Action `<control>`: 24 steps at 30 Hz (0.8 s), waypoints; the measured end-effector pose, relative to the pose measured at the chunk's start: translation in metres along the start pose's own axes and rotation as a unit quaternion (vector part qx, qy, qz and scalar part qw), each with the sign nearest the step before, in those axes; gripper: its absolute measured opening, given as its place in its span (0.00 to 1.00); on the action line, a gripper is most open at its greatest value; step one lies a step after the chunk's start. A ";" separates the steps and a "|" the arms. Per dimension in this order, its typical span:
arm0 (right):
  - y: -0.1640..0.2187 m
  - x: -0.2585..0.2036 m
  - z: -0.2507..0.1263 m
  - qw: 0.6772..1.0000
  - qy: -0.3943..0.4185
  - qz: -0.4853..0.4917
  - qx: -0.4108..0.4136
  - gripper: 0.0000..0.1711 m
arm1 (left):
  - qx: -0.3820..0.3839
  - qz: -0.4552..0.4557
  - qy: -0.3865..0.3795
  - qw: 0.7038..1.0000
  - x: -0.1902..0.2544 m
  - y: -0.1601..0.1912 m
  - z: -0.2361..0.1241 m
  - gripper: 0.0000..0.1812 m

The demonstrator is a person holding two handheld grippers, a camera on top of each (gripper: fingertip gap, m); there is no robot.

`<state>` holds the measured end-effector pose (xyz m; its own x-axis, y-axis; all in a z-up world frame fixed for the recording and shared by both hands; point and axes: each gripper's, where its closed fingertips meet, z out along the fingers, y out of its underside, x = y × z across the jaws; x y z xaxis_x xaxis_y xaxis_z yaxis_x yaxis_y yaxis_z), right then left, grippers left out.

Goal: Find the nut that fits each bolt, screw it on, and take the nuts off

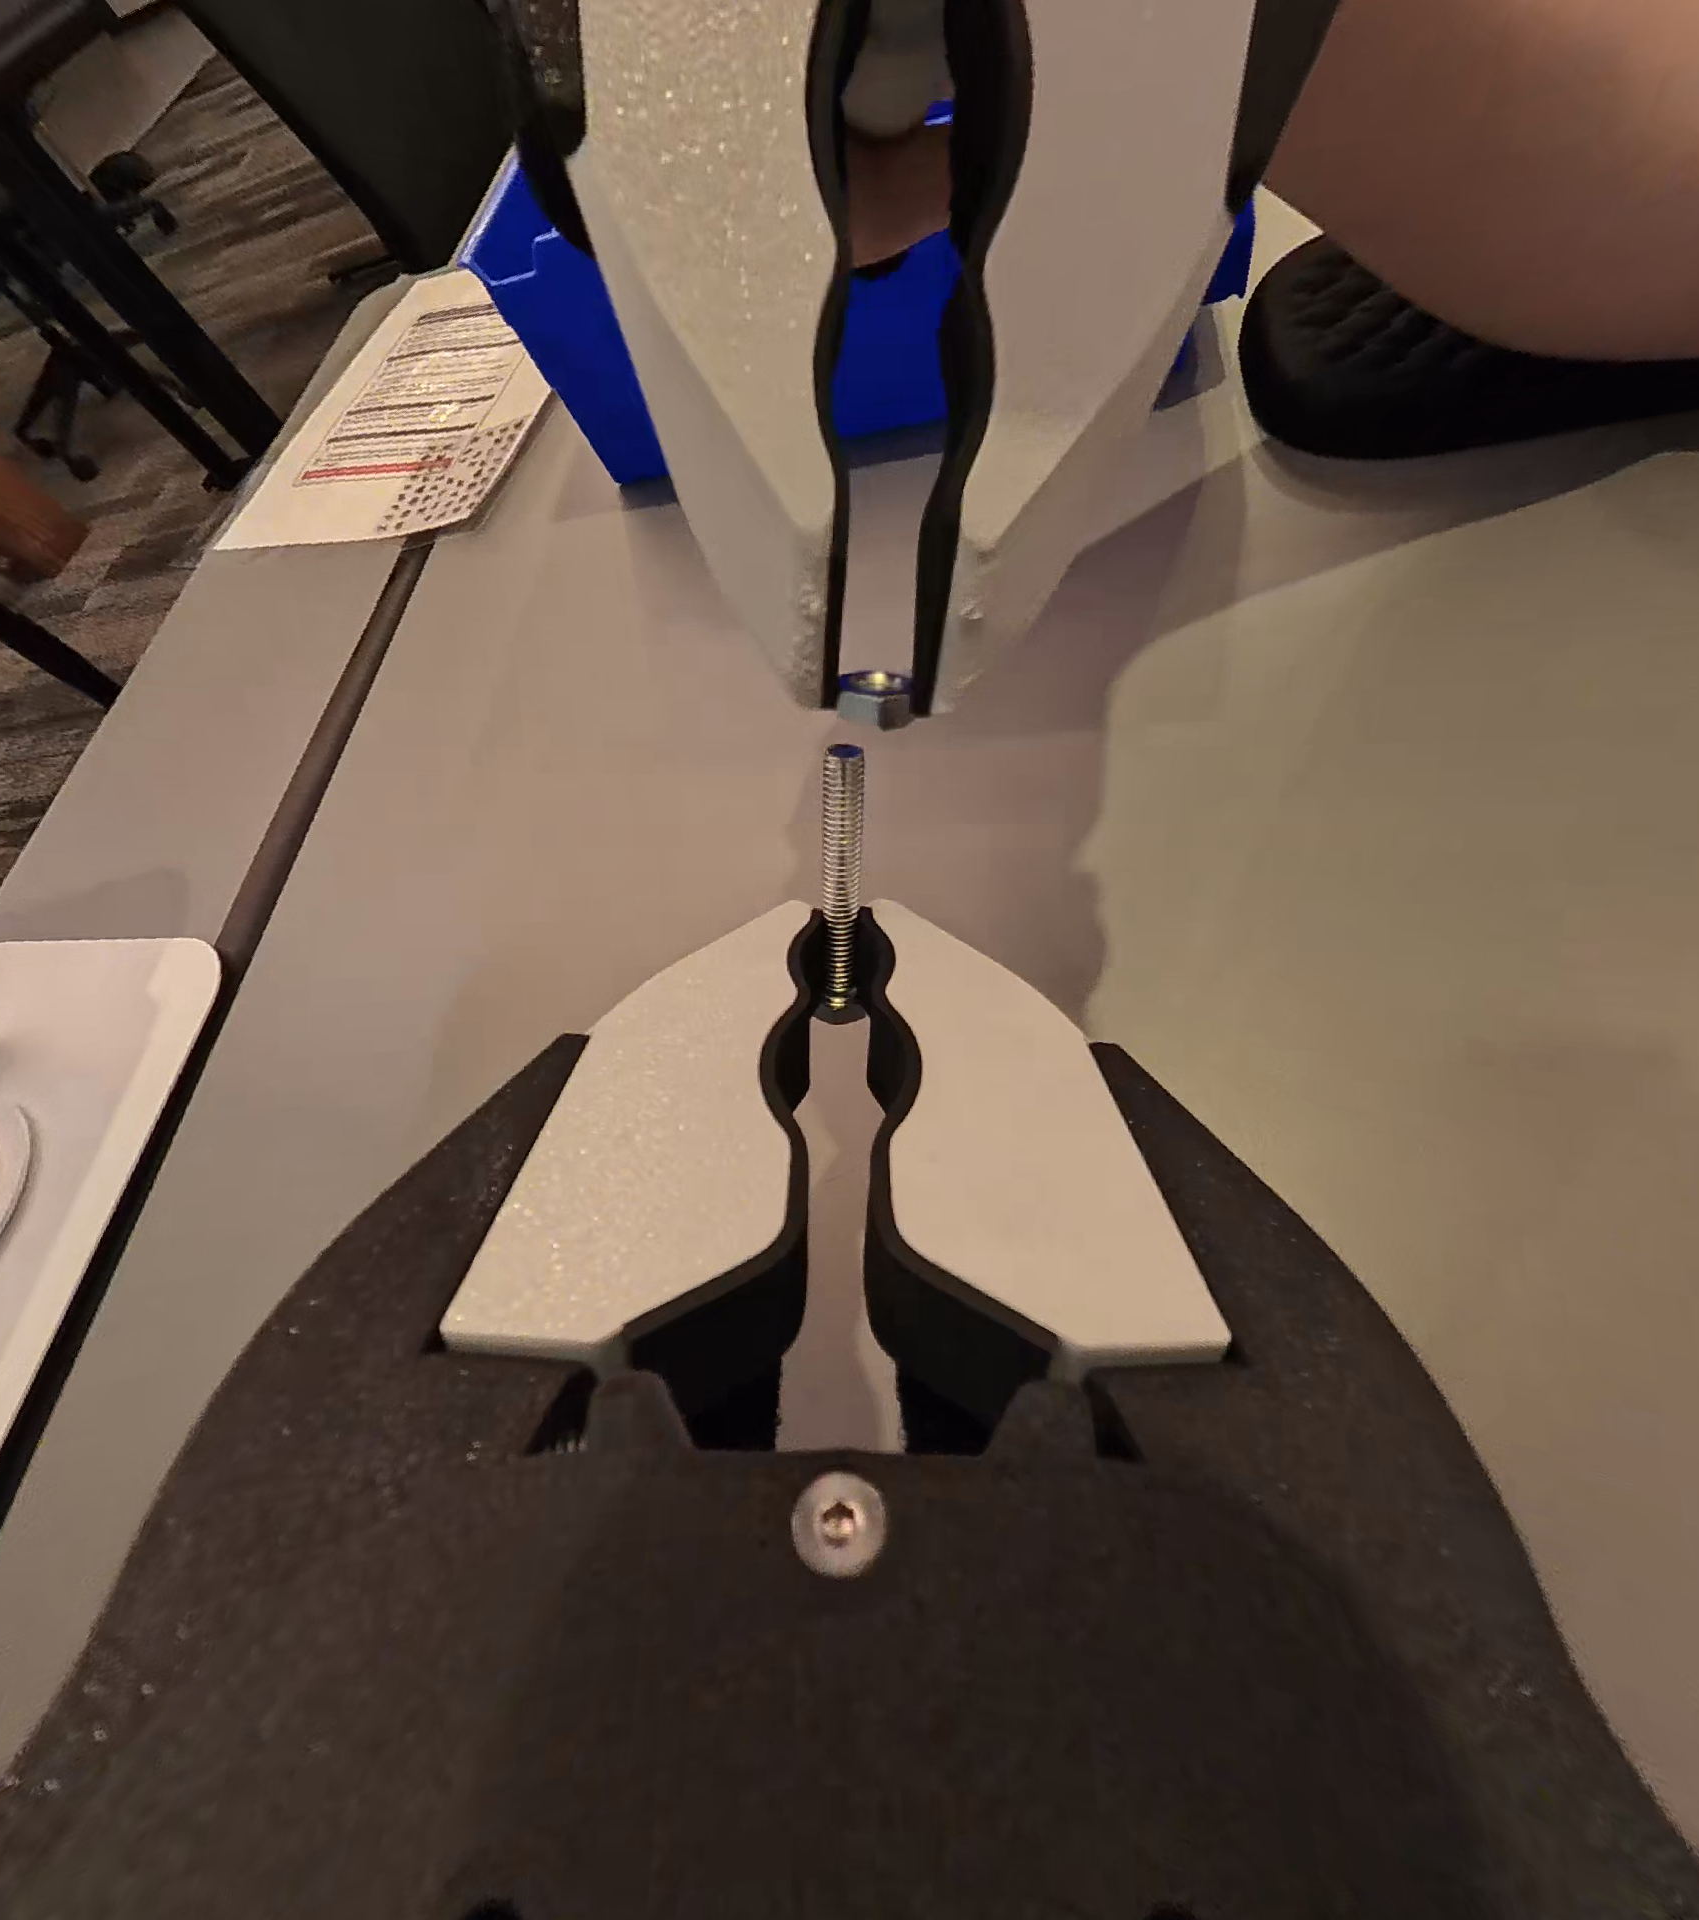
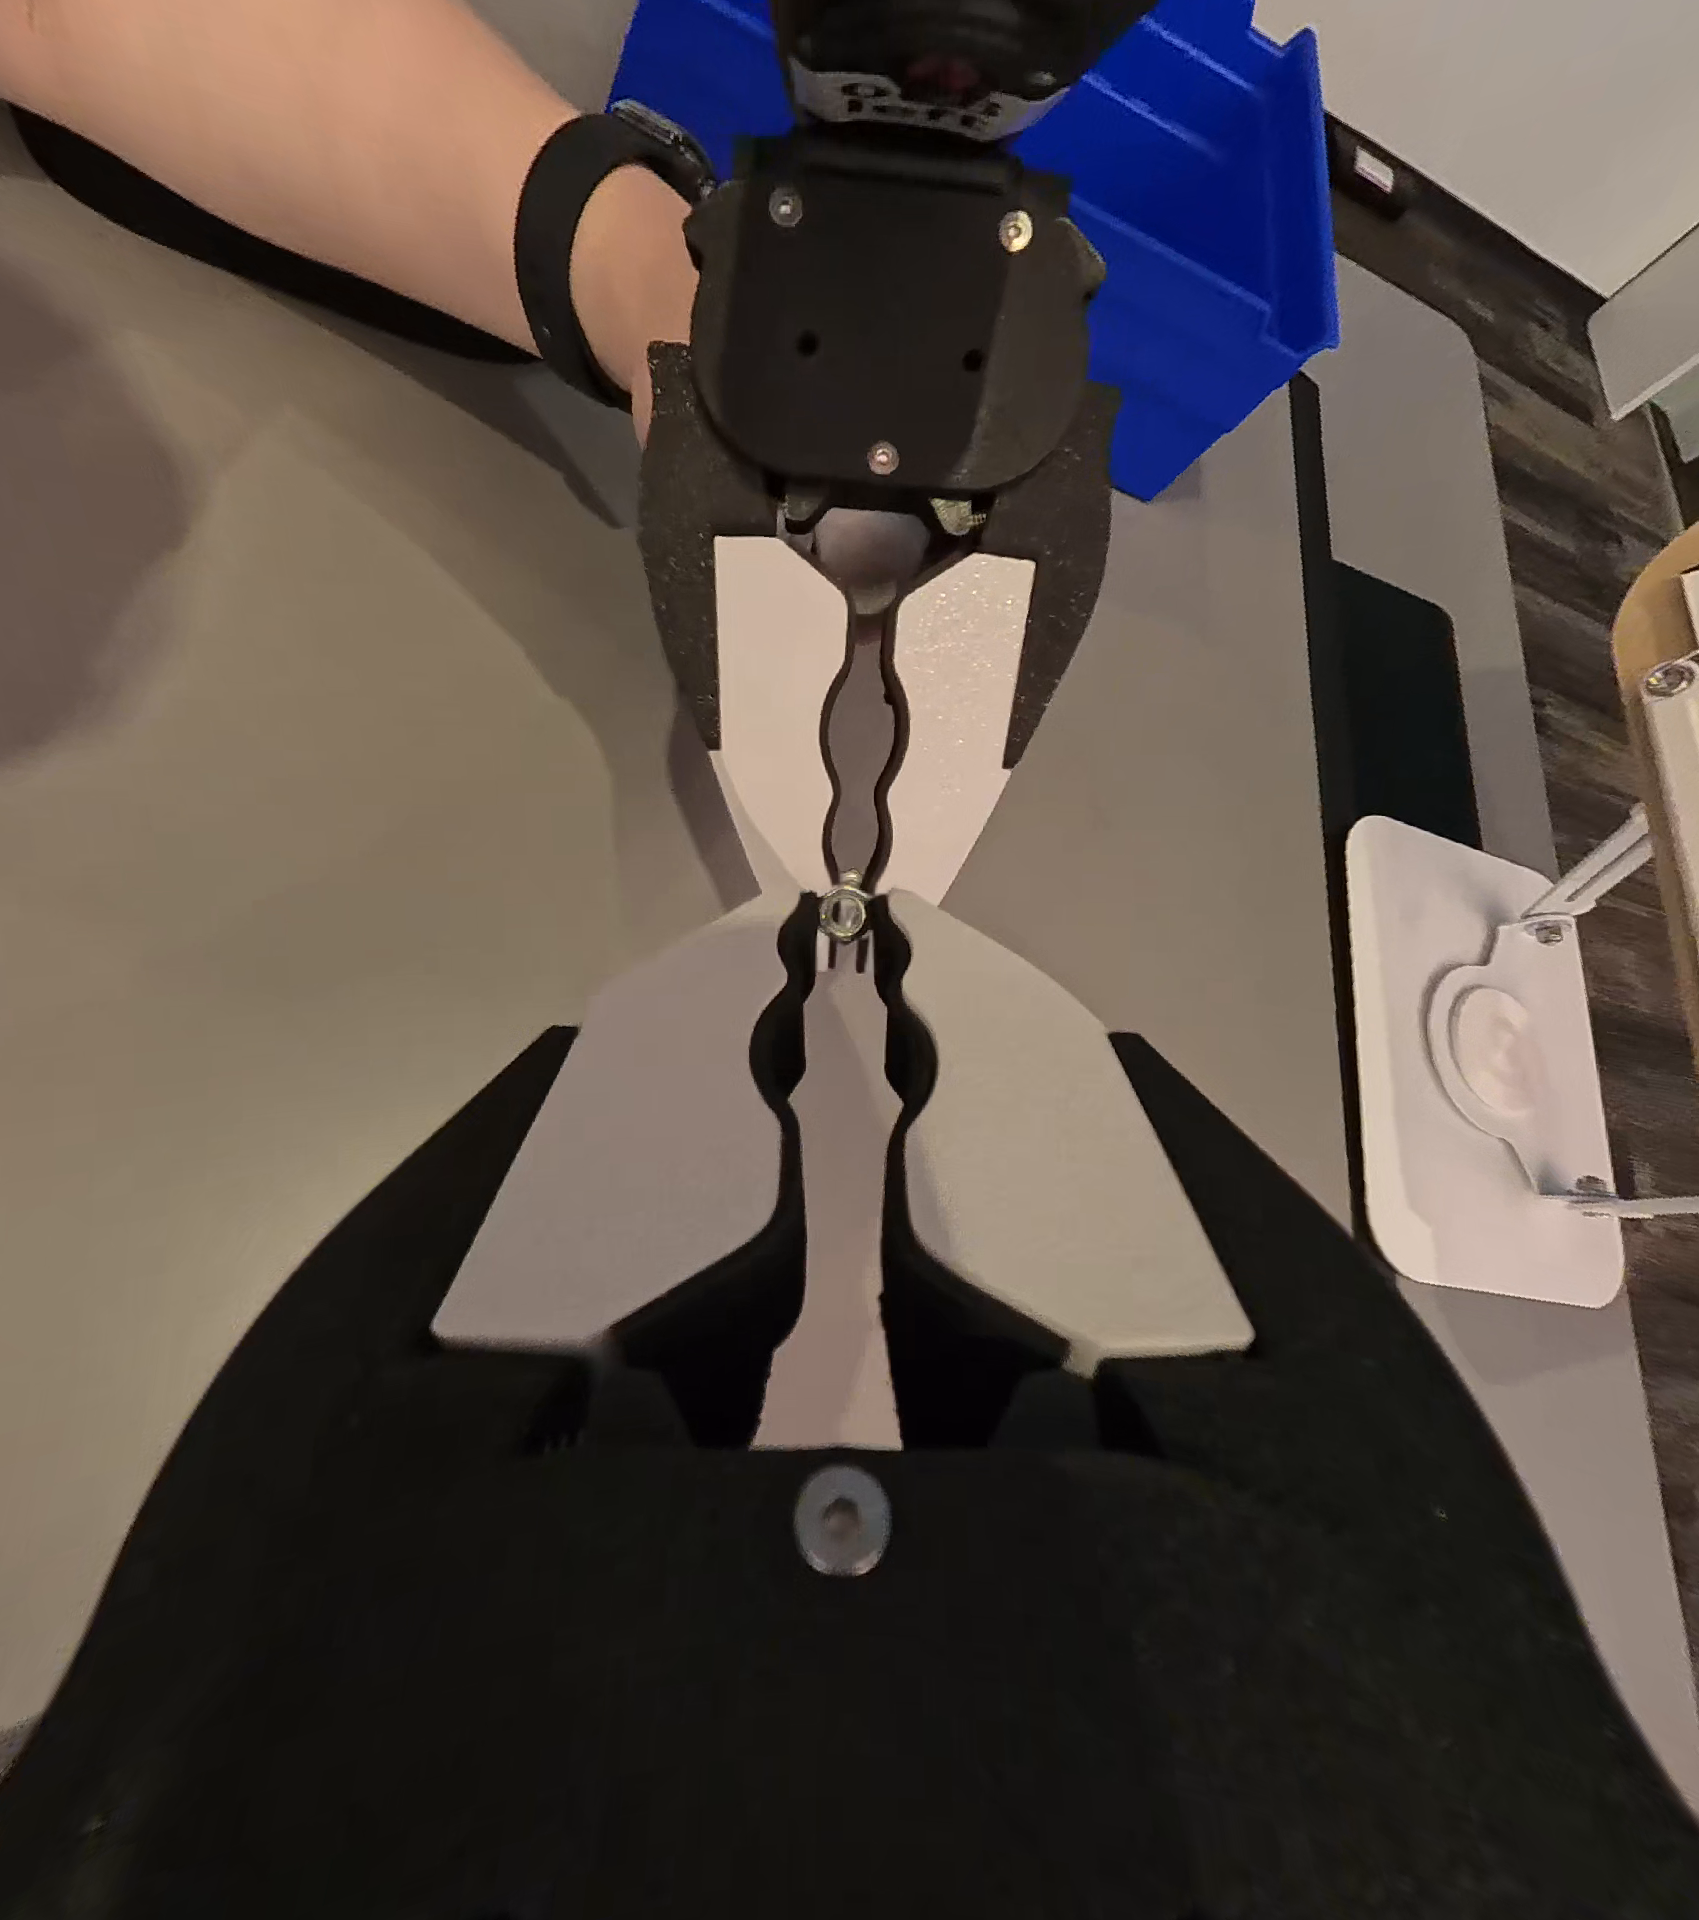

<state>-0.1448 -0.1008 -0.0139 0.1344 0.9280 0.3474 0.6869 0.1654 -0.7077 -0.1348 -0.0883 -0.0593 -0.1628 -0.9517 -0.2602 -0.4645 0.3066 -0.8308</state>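
Grey table (image 1: 1344,935) bears a blue bin (image 1: 575,312); dark carpet (image 1: 149,260) beyond.

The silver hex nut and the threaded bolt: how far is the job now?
Done: the left gripper is shut on the silver threaded bolt, the right gripper on the silver hex nut. In hand: aligning them; a gap remains. Left: threading on, then unscrewing.
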 end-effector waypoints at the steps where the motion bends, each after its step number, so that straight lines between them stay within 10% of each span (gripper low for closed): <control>1: 0.001 0.000 0.001 1.000 0.001 -0.005 -0.005 0.06 | 0.002 0.002 0.002 1.000 0.001 -0.001 0.000 0.02; 15: 0.005 -0.009 0.002 0.999 -0.008 -0.042 -0.025 0.06 | 0.005 0.027 0.018 0.999 0.011 -0.003 0.001 0.02; 24: 0.009 0.017 0.012 0.993 0.004 0.118 0.011 0.06 | -0.026 -0.016 -0.049 0.998 -0.016 0.007 -0.001 0.02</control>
<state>-0.1449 -0.0797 -0.0217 0.2943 0.9395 0.1751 0.6201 -0.0483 -0.7830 -0.1365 -0.0710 -0.0605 -0.0626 -0.9568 -0.2839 -0.5137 0.2748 -0.8128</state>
